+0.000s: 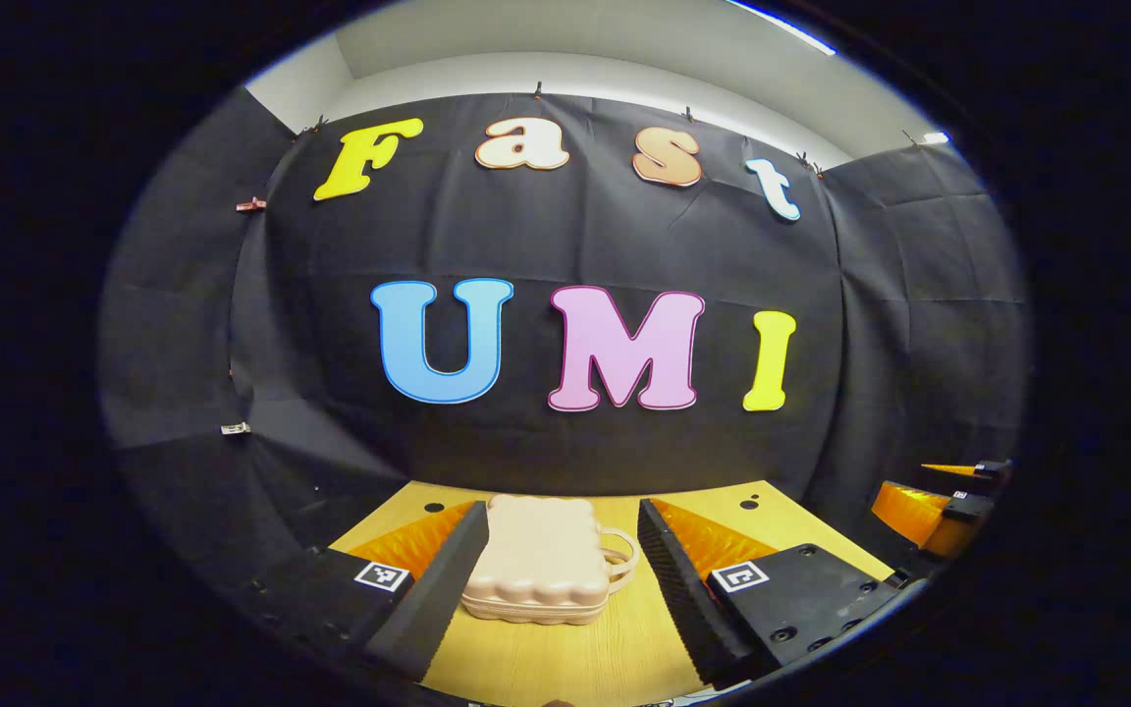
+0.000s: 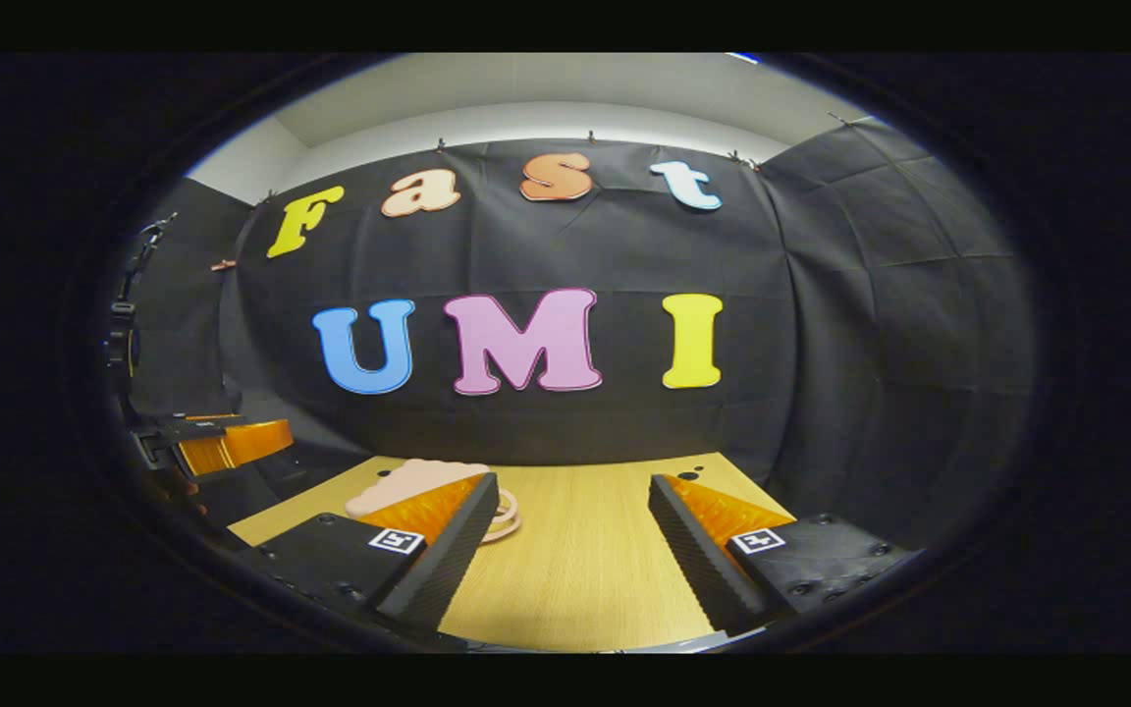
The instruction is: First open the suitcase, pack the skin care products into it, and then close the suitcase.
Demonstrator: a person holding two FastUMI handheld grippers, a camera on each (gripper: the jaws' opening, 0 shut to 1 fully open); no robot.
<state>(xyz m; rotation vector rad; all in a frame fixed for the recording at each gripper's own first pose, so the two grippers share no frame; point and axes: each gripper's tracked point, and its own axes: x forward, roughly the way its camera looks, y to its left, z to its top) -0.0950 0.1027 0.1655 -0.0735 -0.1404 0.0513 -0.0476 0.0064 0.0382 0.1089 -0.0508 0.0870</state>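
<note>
The left gripper [image 1: 556,579] is wide open and holds nothing. In the left gripper view the small pink suitcase [image 1: 538,565] lies flat on the wooden table [image 1: 615,658], right in the gap between the two fingers but farther off, so nothing touches it. Its lid is down and its handle [image 1: 621,558] sticks out on the side toward the right finger.

In the right gripper view the suitcase [image 2: 408,481] peeks out from behind the left finger, over on the left part of the table [image 2: 585,560]. The right gripper [image 2: 575,555] is also wide open, with nothing in it. It points at bare table, well apart from the suitcase. The left gripper [image 2: 232,442] can be seen off at the left edge of this view.

I think the first step, opening the suitcase, has not begun yet, since the lid is closed. I cannot spot any skin care products on the table.

The next move should be to get near the suitcase. One gripper could hold it steady while the other finds the lid's edge and lifts it. I cannot tell from here how the lid is fastened, so that needs a closer look.
</note>
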